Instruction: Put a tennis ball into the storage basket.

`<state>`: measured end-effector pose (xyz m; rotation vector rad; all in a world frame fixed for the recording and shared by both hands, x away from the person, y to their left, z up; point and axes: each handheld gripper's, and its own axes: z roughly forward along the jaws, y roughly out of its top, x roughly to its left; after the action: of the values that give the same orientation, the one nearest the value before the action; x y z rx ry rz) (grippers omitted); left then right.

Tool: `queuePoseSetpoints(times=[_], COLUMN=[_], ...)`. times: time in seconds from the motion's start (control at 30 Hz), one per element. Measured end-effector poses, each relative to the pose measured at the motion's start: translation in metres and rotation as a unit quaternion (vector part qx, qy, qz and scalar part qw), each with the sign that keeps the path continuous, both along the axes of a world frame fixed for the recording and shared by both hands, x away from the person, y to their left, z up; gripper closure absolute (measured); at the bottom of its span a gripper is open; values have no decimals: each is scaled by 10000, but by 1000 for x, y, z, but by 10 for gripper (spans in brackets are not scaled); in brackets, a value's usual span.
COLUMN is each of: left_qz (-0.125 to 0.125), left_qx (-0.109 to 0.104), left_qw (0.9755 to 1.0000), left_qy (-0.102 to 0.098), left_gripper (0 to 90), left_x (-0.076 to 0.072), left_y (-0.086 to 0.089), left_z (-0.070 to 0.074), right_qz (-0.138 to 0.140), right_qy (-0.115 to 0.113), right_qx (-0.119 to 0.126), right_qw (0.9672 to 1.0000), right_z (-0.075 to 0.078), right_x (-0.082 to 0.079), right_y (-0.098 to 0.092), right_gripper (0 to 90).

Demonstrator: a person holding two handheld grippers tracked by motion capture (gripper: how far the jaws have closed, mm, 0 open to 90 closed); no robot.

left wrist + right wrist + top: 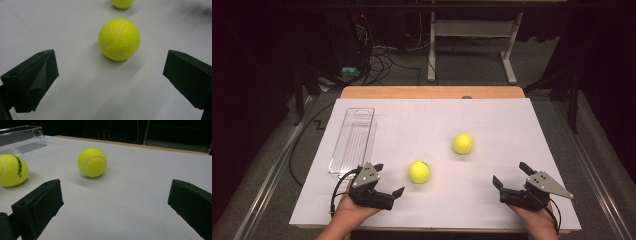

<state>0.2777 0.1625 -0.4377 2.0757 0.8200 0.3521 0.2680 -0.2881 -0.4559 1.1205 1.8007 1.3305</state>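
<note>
Near tennis ball (419, 172): just right of wide-open, empty left gripper (388, 180). White table sheet (492, 200); dark room beyond.

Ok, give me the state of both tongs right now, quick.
Left tongs: open, holding nothing, the nearer tennis ball just ahead of them.
Right tongs: open, holding nothing.

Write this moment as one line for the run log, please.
left gripper: open, facing near tennis ball | right gripper: open, holding nothing | far tennis ball: on white table cover | clear tray: empty
</note>
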Motion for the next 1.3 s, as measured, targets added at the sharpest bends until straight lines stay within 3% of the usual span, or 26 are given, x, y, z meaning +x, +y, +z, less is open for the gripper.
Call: queuePoseSetpoints(times=[0.03, 0.07, 0.1, 0.13, 0.23, 0.3, 0.37, 0.4, 0.47, 0.5, 0.53, 0.57, 0.63, 0.67, 0.73, 1.1, 1.2, 1.3], left_qz=[0, -56, -56, -122, -160, -242, -259, -337, -395, -395, -465, -465, -542, -602, -653, -887, -896, -904], left_qx=[0, 171, 171, 362, 506, 775, 838, 1101, 1314, 1314, 1505, 1505, 1731, 1929, 2043, 2811, 2908, 2945], left_qw=[10000, 9997, 9997, 9986, 9974, 9943, 9934, 9897, 9860, 9860, 9821, 9821, 9771, 9718, 9678, 9363, 9306, 9272], left_qy=[0, 186, 186, 364, 493, 689, 736, 854, 947, 947, 1030, 1030, 1115, 1214, 1321, 1908, 2033, 2131], left_gripper=[5, 5, 5, 5, 5, 5, 5, 5, 5, 5, 5, 5, 5, 5, 5, 5, 5, 5], left_x=[0, 3, 3, 7, 9, 13, 14, 17, 18, 18, 19, 19, 20, 21, 22, 32, 35, 39], left_y=[0, -2, -2, -5, -8, -13, -15, -18, -21, -21, -24, -24, -27, -29, -31, -39, -42, -44], left_z=[0, -1, -1, -3, -4, -4, -4, -4, -3, -3, -2, -2, -1, 0, 1, 9, 12, 15], right_qz=[0, 22, 37, 59, 99, 121, 128, 123, 129, 129, 138, 138, 154, 171, 193, 234, 254, 277], right_qy=[0, -8, -15, -29, -65, -54, -61, -55, -46, -46, -39, -39, -10, -5, -2, 20, 22, 27], right_qx=[0, 27, 20, 21, 7, 7, 21, 21, 20, 20, -1, -1, -19, -43, -73, -103, -123, -120], right_qw=[10000, 10000, 10000, 10000, 9999, 9999, 9999, 9999, 9999, 9999, 9999, 9999, 9999, 9998, 9998, 9997, 9996, 9995], right_z=[0, 0, 0, 0, 0, 0, 0, 0, 0, 0, 0, 0, -1, -1, -1, -2, -2, -2], right_x=[0, -2, -2, -3, -4, -5, -6, -6, -7, -7, -7, -7, -7, -7, -8, -10, -10, -10], right_y=[0, -1, -1, 0, 0, 0, 0, 0, -1, -1, -1, -1, 1, 1, 2, 4, 4, 5], right_gripper=[0, 0, 0, 0, 0, 0, 0, 0, 0, 0, 0, 0, 0, 0, 0, 0, 0, 0])
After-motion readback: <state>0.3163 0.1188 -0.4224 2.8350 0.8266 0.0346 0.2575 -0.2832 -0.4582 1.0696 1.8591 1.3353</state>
